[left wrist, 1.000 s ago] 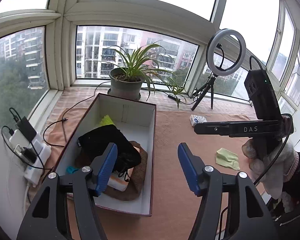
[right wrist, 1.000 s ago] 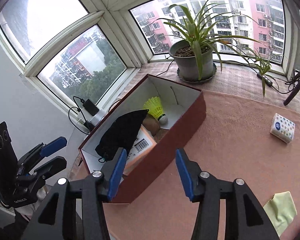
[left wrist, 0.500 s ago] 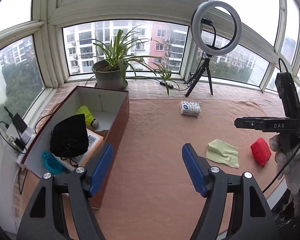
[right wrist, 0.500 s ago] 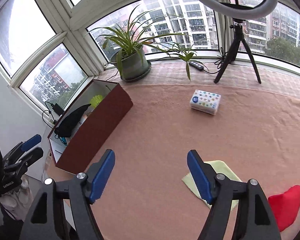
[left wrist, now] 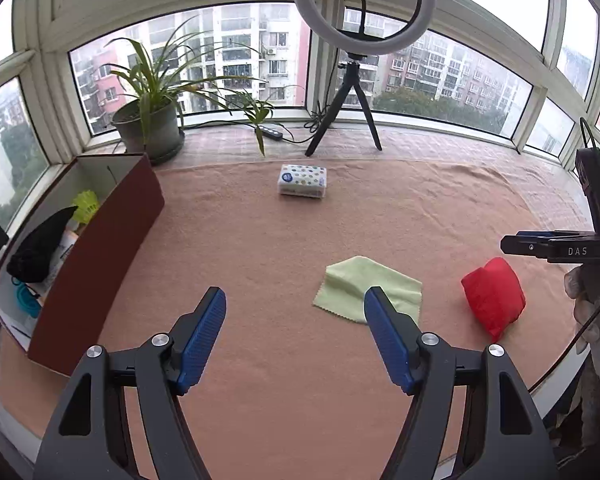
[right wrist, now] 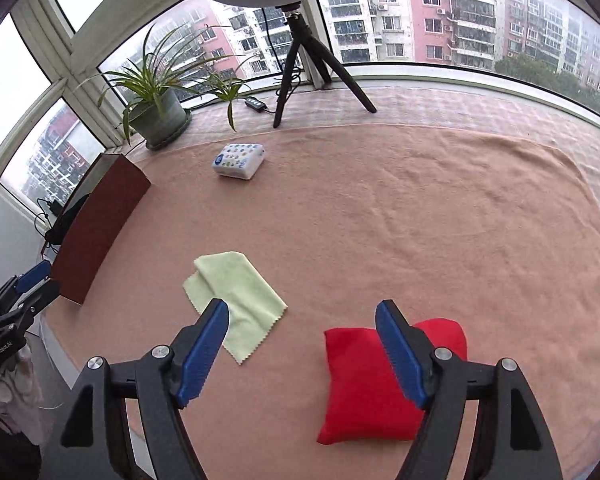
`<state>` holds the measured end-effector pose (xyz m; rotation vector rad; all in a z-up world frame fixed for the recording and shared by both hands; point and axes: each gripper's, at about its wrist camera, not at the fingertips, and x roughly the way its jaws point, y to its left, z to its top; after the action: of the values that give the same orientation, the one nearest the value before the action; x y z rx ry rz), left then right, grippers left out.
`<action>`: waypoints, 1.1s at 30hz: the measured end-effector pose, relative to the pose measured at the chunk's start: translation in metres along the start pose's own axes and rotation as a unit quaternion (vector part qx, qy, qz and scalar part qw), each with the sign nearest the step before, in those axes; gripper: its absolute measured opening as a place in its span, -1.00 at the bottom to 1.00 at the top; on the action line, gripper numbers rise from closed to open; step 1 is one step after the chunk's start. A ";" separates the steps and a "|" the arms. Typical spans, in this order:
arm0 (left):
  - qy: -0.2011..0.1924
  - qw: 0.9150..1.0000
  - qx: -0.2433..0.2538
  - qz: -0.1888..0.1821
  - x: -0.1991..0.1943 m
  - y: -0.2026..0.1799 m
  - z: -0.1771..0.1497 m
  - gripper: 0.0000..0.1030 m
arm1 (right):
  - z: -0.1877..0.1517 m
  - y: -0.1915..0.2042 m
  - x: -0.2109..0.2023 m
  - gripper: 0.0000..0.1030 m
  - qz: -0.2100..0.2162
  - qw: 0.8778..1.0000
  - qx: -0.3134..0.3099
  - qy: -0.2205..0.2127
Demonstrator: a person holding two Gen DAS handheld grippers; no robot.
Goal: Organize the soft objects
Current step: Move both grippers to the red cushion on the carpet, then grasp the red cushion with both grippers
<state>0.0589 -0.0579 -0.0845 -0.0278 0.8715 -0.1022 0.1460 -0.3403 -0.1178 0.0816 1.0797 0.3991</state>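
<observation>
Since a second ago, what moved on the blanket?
Only the grippers moved: both swung right, away from the box. The left gripper and right gripper are open and empty. The green cloth, red cushion and tissue pack stayed put.

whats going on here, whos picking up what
A person holds a gripper in each hand over a tan blanket. Both the left gripper and the right gripper are open and hold nothing. A green cloth, a red pillow and a tissue pack lie loose on the blanket. The brown box at the left already holds a few items.
</observation>
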 end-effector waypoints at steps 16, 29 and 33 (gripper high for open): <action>0.100 0.994 0.005 -0.040 0.071 -0.109 -0.016 0.39 | -0.036 -0.093 0.008 0.40 0.000 0.998 0.036 0.049; 0.135 0.988 0.020 -0.074 0.100 -0.187 -0.015 0.39 | -0.049 -0.131 0.013 0.40 0.026 0.996 0.059 0.063; 0.147 0.985 0.014 -0.085 0.111 -0.198 -0.013 0.39 | -0.049 -0.139 0.015 0.40 0.045 0.994 0.071 0.066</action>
<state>0.1042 -0.2662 -0.1643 -0.0613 1.1629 -0.2838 0.1476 -0.4697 -0.1891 0.2334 1.2373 0.4128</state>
